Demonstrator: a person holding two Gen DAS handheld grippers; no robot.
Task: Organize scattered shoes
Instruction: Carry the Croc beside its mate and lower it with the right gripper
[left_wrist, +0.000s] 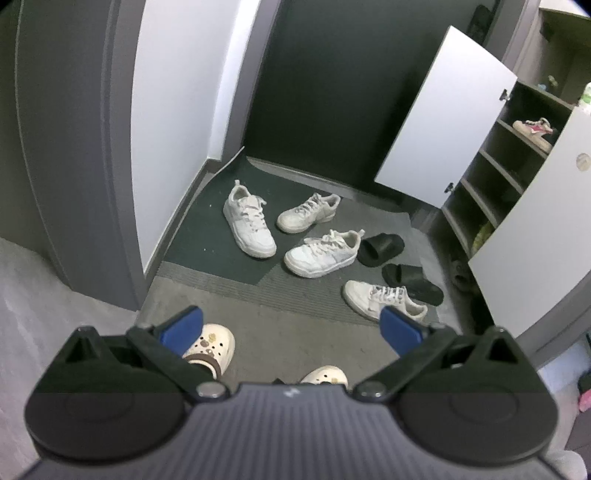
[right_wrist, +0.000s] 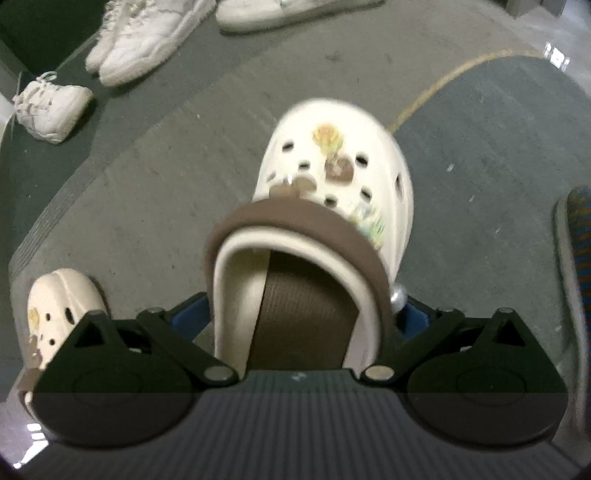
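The step in hand is judged to be the pickup of the first cream clog (right_wrist: 325, 206), with the rest of the scattered footwear not yet dealt with. In the right wrist view the right gripper (right_wrist: 303, 317) is seen with its blue pads set at either side of the clog's heel end, close against the brown collar; whether the pads are actually pressing on it cannot be told, since the contact is hidden behind the shoe. The left gripper (left_wrist: 290, 326) is held wide open and empty, high above the near edge of the grey mat (left_wrist: 295, 295).

The next move is thought to call for a firm closure on the heel walls, then a lift and a carry to the open shoe cabinet (left_wrist: 491, 173) at the far right, where a pink-trimmed shoe (left_wrist: 533, 131) already sits on an upper shelf.

The clog is cream with a brown strap, ventilation holes and several charms on its toe; it points away from the camera and lies near the viewer. Its mate, the second clog (right_wrist: 55, 306), lies just to the left. Farther off, four white sneakers (left_wrist: 251, 225) and a pair of black slides (left_wrist: 380, 249) are spread over the mat, near the cabinet's foot
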